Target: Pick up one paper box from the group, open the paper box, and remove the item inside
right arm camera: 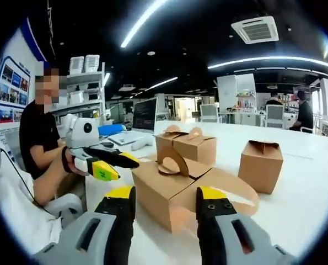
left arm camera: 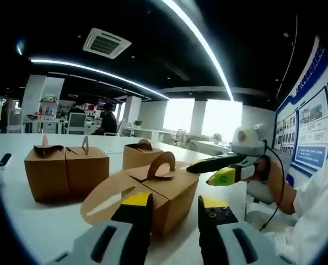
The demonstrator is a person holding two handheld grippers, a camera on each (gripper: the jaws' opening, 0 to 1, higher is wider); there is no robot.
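Left gripper view: left tongs (left arm camera: 175, 212) gape apart, holding nothing, just before the opened paper box (left arm camera: 165, 194) on the white desk (left arm camera: 37, 229), its handle flap (left arm camera: 111, 194) splayed leftward. Right tongs (left arm camera: 216, 168) reach in from the right, seemingly parted.

Right gripper view: right tongs (right arm camera: 165, 203) spread empty before that box (right arm camera: 166, 187); left tongs (right arm camera: 115, 163) point right, touching its near-left corner. Wall posters (right arm camera: 9, 83) are unreadable.

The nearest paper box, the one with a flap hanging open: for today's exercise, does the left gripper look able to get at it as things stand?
Probably yes. The nearest paper box sits just beyond the left gripper, whose jaws stand apart, with nothing between them. The right gripper hovers at the box's far side, apart from that approach.
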